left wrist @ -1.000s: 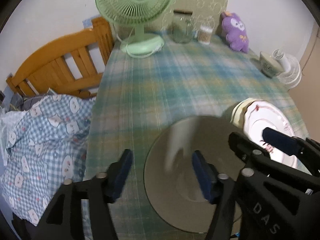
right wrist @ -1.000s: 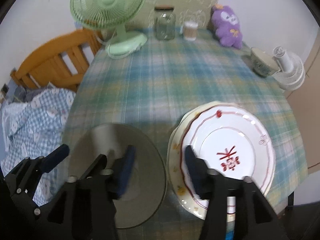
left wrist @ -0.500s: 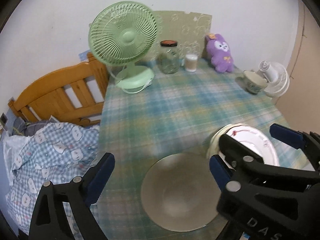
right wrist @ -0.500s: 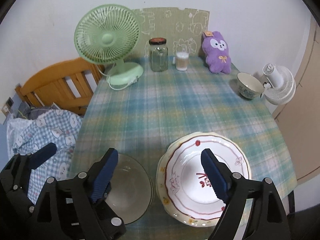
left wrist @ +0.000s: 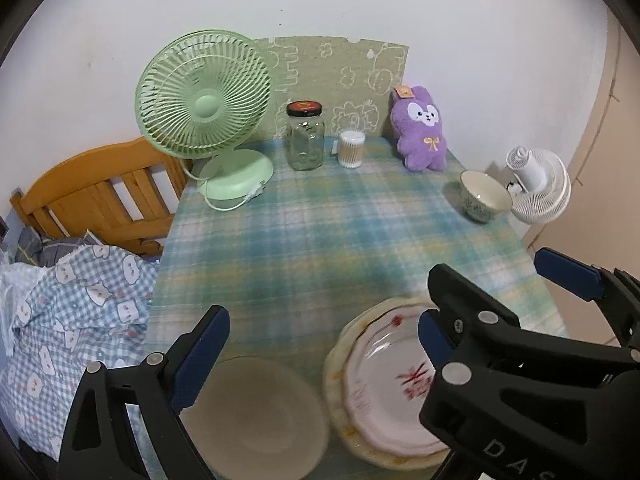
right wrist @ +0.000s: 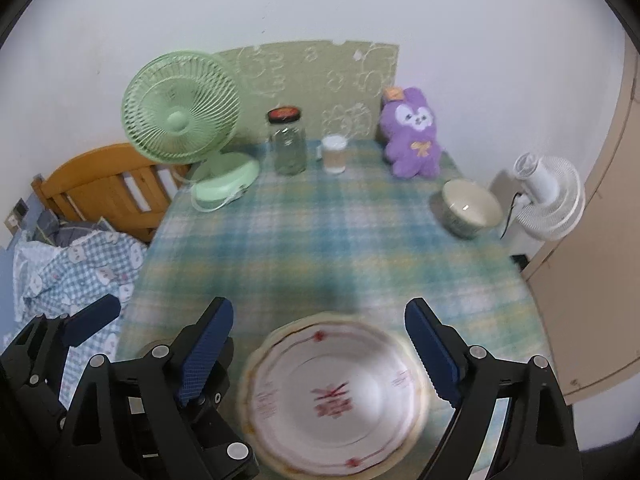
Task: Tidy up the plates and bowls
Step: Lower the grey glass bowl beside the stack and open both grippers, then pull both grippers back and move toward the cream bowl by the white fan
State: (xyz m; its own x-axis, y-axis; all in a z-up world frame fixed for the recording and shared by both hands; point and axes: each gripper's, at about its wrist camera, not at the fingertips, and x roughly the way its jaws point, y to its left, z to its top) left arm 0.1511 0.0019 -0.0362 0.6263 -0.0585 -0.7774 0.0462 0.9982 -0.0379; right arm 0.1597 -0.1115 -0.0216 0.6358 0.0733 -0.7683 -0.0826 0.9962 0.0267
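Note:
A grey shallow bowl (left wrist: 256, 416) lies on the checked tablecloth (left wrist: 320, 240) near its front edge. My left gripper (left wrist: 322, 316) hangs open above it, pads apart from it. To the bowl's right lies a white plate with red marks (left wrist: 384, 384) on a cream plate (left wrist: 340, 408). My right gripper (right wrist: 318, 306) is open above that white plate (right wrist: 336, 396) and holds nothing. One of the right gripper's fingers (left wrist: 568, 276) shows in the left wrist view. A small patterned bowl (left wrist: 482, 196) (right wrist: 470, 208) stands at the far right edge.
Along the back wall stand a green fan (left wrist: 204, 104), a glass jar (left wrist: 305, 140), a cup of cotton swabs (left wrist: 351, 148) and a purple plush toy (left wrist: 422, 132). A white fan (left wrist: 538, 184) sits beyond the right edge. A wooden bed frame (left wrist: 100, 188) and checked bedding (left wrist: 72, 312) lie left.
Both grippers opened wide and rose back from the dishes. The left one let go of the grey bowl's rim, the right one of the plates' rim. The dishes stay on the table.

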